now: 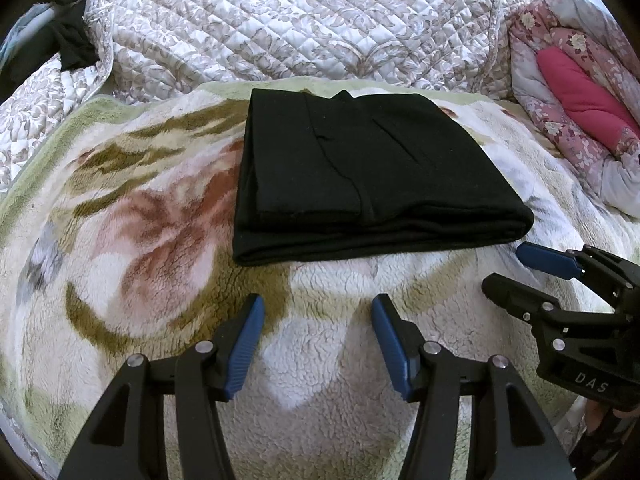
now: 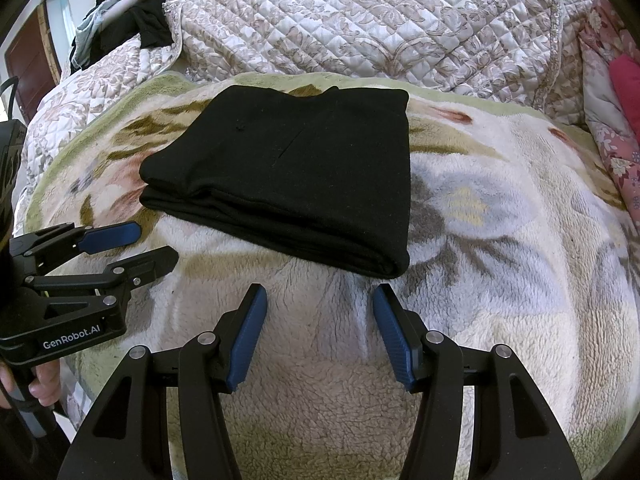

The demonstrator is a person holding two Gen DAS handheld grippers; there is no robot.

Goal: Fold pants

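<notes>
The black pants (image 1: 360, 176) lie folded in a flat rectangular stack on a fleece floral blanket (image 1: 140, 240); they also show in the right wrist view (image 2: 296, 184). My left gripper (image 1: 318, 312) is open and empty, hovering over the blanket just short of the stack's near edge. It also shows in the right wrist view (image 2: 156, 244), at the left. My right gripper (image 2: 320, 300) is open and empty, close to the stack's near right corner. It also shows in the left wrist view (image 1: 500, 268), at the right.
A quilted beige bedspread (image 1: 320, 20) is bunched behind the blanket. A pink floral quilt (image 1: 576, 92) lies at the right. Dark clothes (image 2: 136, 28) hang at the far left by a wooden door (image 2: 28, 64).
</notes>
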